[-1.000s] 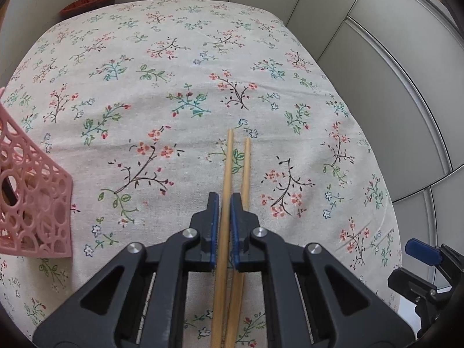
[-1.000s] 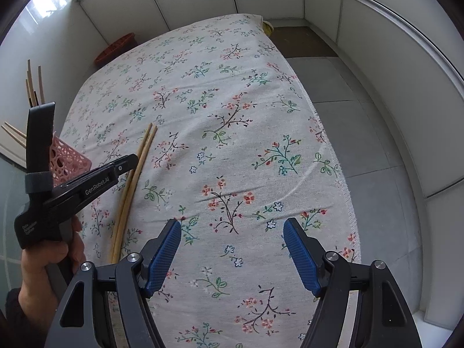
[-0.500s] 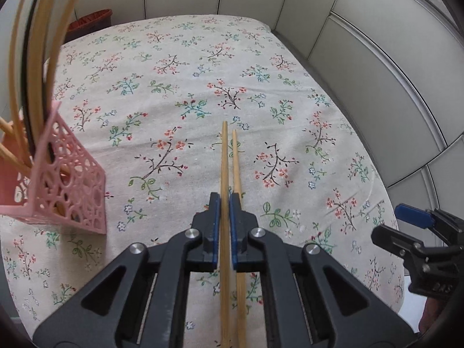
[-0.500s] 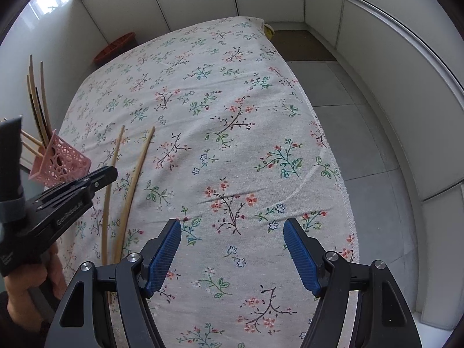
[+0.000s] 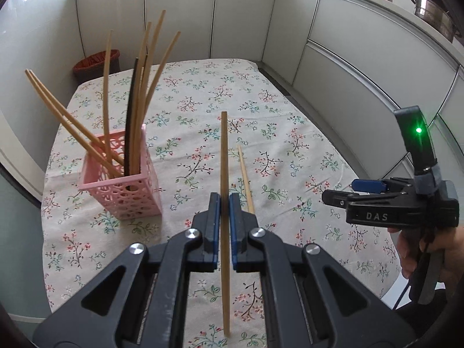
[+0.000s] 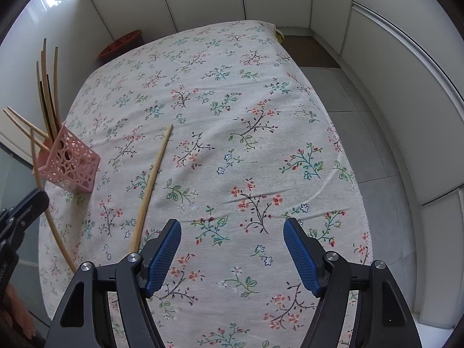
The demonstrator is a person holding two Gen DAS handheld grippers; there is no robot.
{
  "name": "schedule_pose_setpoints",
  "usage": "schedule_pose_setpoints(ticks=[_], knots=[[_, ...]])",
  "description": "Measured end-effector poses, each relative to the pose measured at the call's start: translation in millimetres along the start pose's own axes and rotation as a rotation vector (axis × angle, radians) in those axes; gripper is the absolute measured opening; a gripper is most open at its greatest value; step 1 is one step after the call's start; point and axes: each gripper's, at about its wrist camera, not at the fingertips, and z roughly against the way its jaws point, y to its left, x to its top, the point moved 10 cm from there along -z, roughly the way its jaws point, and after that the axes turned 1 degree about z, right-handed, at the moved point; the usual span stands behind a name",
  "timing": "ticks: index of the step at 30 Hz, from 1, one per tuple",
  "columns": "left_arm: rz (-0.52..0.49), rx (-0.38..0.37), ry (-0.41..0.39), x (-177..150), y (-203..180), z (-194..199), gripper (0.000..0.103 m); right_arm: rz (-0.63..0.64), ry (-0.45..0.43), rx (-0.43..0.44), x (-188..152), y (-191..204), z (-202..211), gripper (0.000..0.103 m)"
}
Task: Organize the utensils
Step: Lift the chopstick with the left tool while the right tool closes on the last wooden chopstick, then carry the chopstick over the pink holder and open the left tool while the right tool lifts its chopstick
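My left gripper (image 5: 224, 206) is shut on a wooden chopstick (image 5: 224, 156) and holds it lifted above the floral tablecloth, tip pointing away; it shows at the left edge of the right wrist view (image 6: 53, 229). A second wooden chopstick (image 5: 245, 178) lies flat on the cloth just right of it, also in the right wrist view (image 6: 152, 185). A pink lattice holder (image 5: 124, 191) stands to the left, holding several wooden chopsticks and a black one (image 5: 132, 116); it also shows in the right wrist view (image 6: 69, 163). My right gripper (image 6: 232, 252) is open and empty above the cloth's near edge.
The table under the floral cloth (image 6: 261, 133) fills both views, with white cabinet walls (image 5: 362, 43) around it. A red-brown bin (image 5: 95, 62) stands beyond the far left corner. The tiled floor (image 6: 377, 150) lies to the right of the table.
My left gripper has lifted one chopstick off the cloth and tilted up, leaving the other lying. The pink holder has come fully into view. The right gripper has stayed open and still.
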Motion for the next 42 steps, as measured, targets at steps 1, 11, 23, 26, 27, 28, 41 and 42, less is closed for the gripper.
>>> schedule_pose_setpoints(ticks=[1, 11, 23, 26, 27, 28, 41, 42], knots=[[0.0, 0.004, -0.009, -0.2, 3.8, 6.3, 0.007, 0.002, 0.002, -0.001, -0.3, 1.8, -0.8, 0.074], [0.078, 0.012, -0.098, -0.4, 52.1, 58.7, 0.007, 0.025, 0.011, 0.004, 7.2, 29.2, -13.2, 0.074], [0.17, 0.021, -0.147, 9.4, 93.0, 75.3, 0.007, 0.035, 0.019, 0.041, 41.1, 67.9, -57.8, 0.073], [0.183, 0.036, -0.154, 11.3, 99.5, 76.2, 0.007, 0.025, 0.024, 0.057, 45.4, 77.1, -66.1, 0.065], [0.19, 0.037, -0.154, 10.9, 101.9, 76.0, 0.007, 0.029, 0.022, 0.056, 47.6, 80.6, -68.6, 0.062], [0.195, 0.037, -0.152, 10.7, 104.1, 75.8, 0.007, 0.038, 0.021, 0.05, 50.1, 83.6, -71.2, 0.057], [0.196, 0.07, -0.152, 8.0, 111.2, 76.0, 0.007, 0.074, 0.015, -0.031, 59.2, 89.0, -95.7, 0.011], [0.197, 0.072, -0.151, 7.8, 111.4, 75.8, 0.007, 0.067, 0.02, -0.024, 58.2, 89.1, -94.7, 0.01]])
